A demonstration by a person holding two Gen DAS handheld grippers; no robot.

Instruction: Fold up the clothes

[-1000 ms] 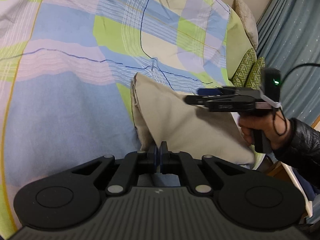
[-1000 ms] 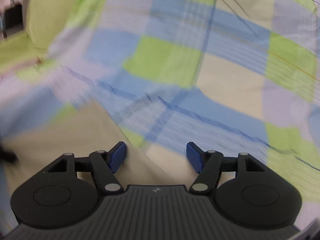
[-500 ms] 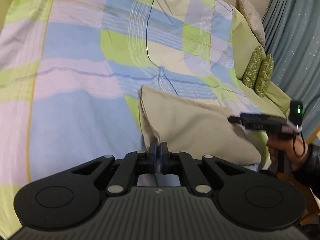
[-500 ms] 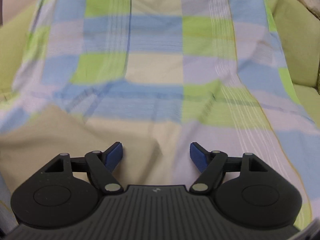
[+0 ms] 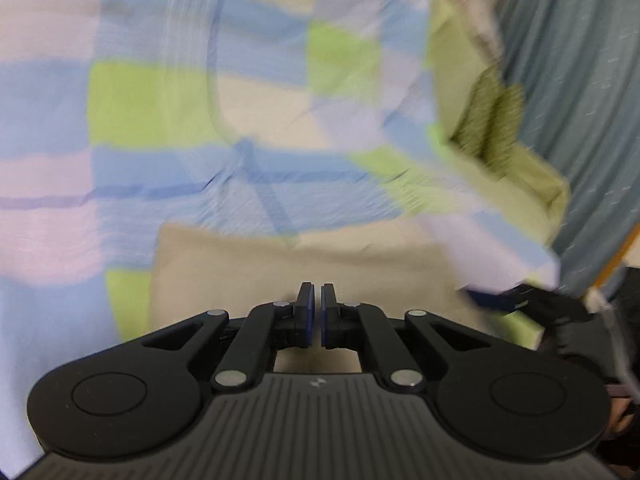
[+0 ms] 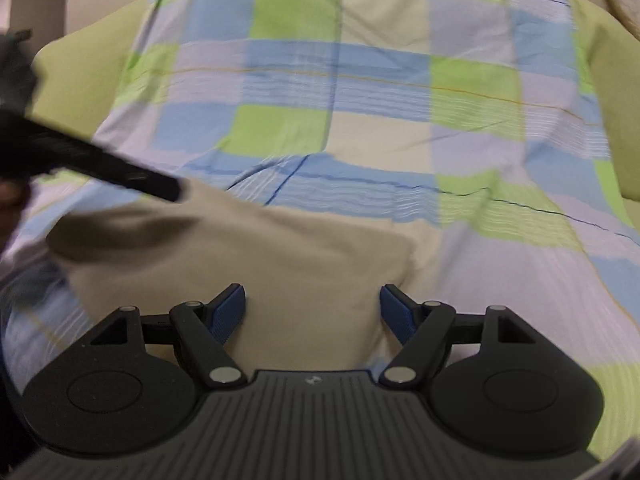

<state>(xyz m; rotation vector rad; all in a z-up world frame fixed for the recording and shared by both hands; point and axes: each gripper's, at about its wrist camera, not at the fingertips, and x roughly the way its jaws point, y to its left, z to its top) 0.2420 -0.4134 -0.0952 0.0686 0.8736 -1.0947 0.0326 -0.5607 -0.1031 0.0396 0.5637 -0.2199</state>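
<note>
We are in a home bedroom, looking across a bed spread with a checked sheet (image 6: 360, 92) in blue, green, lilac and cream. At its far right side we see green patterned cushions (image 5: 492, 116) on a plain green cover (image 5: 516, 176), and a grey-blue curtain (image 5: 580, 100) hanging just beyond them.

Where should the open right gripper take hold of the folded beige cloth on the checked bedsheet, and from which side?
Probably at the near right corner of the beige cloth, coming in low from the right, over the checked bedsheet. In the right wrist view that edge ends free and lies just ahead of the right gripper, whose fingers stand apart. The near edge itself is hidden.
</note>
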